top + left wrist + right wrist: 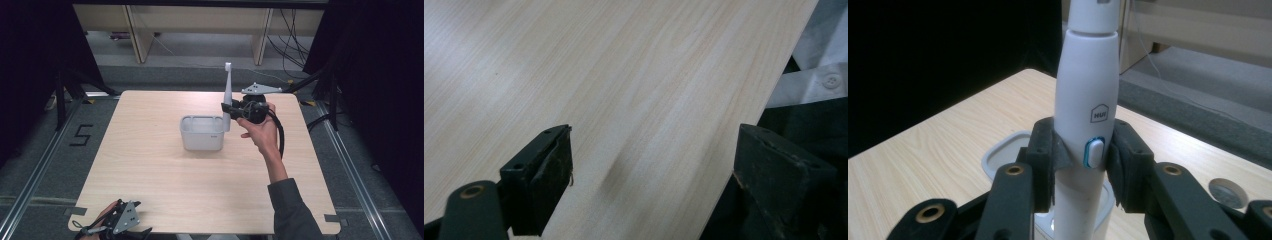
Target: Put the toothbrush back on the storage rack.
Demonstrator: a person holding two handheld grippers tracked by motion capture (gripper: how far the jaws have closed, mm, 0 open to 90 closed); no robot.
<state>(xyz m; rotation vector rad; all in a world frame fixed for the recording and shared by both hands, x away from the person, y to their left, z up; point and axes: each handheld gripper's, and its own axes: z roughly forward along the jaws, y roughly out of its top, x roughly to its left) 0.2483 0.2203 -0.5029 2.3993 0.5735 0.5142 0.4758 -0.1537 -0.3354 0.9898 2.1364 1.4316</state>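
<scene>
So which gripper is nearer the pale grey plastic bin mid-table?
Right. The right gripper holds a white electric toothbrush upright at the pale grey plastic bin, at its right end. The left gripper sits open at the table's near left edge, far away.

1. A pale wood-grain tabletop [165, 190] stands on grey carpeted floor [45, 165].
2. One thing sits directly on it: a small grey open-topped container [201, 135], a little beyond the middle, toward the far edge.

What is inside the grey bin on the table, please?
The toothbrush stands with its lower end in the bin, clamped by the right claw. The bin's floor is hidden by its walls.
</scene>
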